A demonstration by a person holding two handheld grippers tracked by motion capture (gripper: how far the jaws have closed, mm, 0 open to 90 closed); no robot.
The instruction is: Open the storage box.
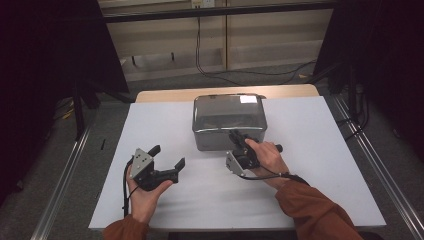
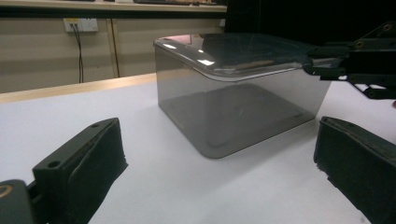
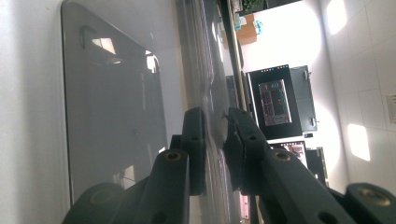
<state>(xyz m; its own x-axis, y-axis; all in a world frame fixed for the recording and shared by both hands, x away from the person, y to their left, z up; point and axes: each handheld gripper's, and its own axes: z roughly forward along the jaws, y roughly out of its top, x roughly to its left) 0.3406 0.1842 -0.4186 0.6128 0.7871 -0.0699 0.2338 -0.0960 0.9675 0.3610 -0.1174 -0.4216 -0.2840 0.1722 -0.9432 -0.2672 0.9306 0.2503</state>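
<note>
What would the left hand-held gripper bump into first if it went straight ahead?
Probably the smoky plastic box: the left hand-held gripper points its open jaws at the box's near corner across bare white table. Depth is hard to judge.

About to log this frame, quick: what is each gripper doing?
Left gripper: open, holding nothing.
Right gripper: closed on the near rim of the lid on the grey box.

This looks like a lab recording bay: a white rectangular worktop [image 1: 165,130] hemmed by black curtains [image 1: 50,60], metal floor rails [image 1: 65,175], loose black cables [image 1: 210,65] and a wall socket [image 2: 81,24].
</note>
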